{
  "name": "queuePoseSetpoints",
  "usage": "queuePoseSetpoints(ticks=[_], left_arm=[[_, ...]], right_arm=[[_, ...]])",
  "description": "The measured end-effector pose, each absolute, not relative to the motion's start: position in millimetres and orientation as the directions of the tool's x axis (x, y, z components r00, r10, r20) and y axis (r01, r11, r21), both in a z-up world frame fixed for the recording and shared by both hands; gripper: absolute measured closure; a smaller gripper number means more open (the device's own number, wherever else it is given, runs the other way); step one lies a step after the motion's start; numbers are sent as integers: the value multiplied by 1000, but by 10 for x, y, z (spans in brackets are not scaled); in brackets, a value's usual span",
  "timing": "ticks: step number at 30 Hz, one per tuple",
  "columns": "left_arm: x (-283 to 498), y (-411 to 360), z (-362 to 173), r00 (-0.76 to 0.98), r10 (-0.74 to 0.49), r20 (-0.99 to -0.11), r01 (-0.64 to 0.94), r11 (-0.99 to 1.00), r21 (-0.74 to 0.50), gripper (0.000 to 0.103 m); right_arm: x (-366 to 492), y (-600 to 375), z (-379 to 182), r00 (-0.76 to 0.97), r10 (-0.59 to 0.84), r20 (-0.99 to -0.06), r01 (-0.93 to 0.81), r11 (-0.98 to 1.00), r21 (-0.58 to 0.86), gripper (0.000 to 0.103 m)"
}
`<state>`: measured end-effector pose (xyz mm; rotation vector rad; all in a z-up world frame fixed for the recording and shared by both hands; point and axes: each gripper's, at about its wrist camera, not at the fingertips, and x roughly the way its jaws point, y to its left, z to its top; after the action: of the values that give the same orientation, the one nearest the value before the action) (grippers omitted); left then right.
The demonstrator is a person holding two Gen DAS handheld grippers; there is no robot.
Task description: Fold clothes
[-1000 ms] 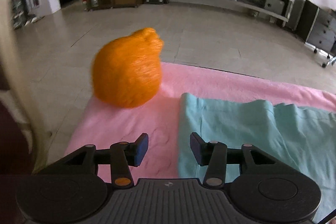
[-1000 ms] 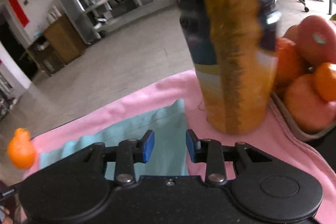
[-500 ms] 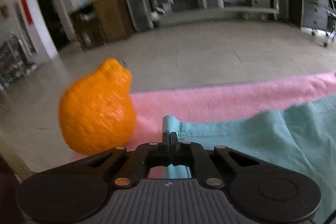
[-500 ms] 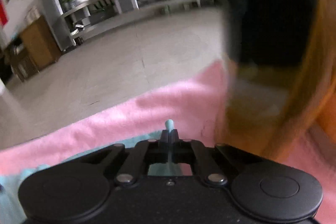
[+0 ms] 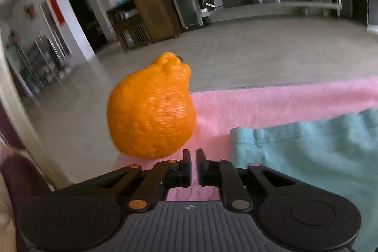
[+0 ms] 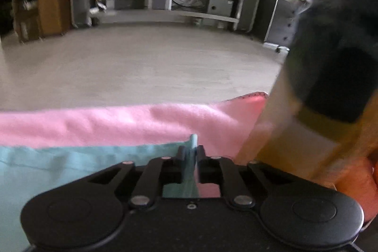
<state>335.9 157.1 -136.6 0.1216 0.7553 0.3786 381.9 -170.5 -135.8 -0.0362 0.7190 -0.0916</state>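
Looking along your left gripper (image 5: 193,156), you see its jaws standing a narrow gap apart with only pink showing between them, nothing clamped. They sit over the pink blanket (image 5: 271,103), just left of the teal garment (image 5: 307,152), whose hemmed corner lies beside the right fingertip without touching it. The garment runs off the right edge of the view, so you cannot judge its full shape from here. A knobbly orange fruit (image 5: 151,110) rests near the blanket's left edge, just ahead of the left finger; its base is partly hidden behind the gripper body. The room beyond is soft with blur.

Along your right gripper (image 6: 190,150), the jaws are nearly together with the teal garment's (image 6: 70,164) far right corner pinched between them; a tip of cloth pokes up just above the fingertips. The cloth spreads left across the pink blanket (image 6: 118,124) and is cut off by the left edge and by the gripper body below. At the right, a tall orange-and-dark container (image 6: 319,110) stands on the blanket near its far right corner, too blurred to read. Something orange (image 6: 354,183) shows behind it at the right edge; you cannot tell what it is.
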Motion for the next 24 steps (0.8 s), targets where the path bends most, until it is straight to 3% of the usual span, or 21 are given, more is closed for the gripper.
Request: queuePoseSetpoints(ticks=[2, 3, 9, 14, 17, 18, 24], left_arm=[[3286, 1689, -1209, 669, 315, -674, -298, 944, 145, 67], [3268, 1735, -1141, 672, 292, -681, -303, 947, 107, 65], [3364, 1604, -1111, 657, 219, -722, -257, 965, 59, 59], [3646, 1470, -1376, 626, 214, -750, -231, 969, 84, 59], [3778, 1403, -1487, 651, 204, -731, -181, 977, 111, 73], [3799, 1351, -1499, 671, 208, -712, -163, 978, 133, 98], [3791, 1273, -1490, 696, 394, -601, -261, 918, 299, 100]], right_arm=[[3660, -1784, -1154, 758, -51, -650, 65, 998, -3, 80], [3602, -1832, -1068, 762, -28, -647, 56, 998, 24, 79], [3504, -2134, -801, 738, 97, -668, 60, 976, 208, 76], [3594, -2343, -1024, 696, 163, -700, 148, 921, 361, 75], [3591, -2409, -1163, 707, 188, -682, 169, 891, 421, 75], [3586, -2429, -1184, 710, 194, -676, 169, 886, 432, 74], [3560, -2462, -1250, 733, 173, -657, 160, 896, 414, 73]])
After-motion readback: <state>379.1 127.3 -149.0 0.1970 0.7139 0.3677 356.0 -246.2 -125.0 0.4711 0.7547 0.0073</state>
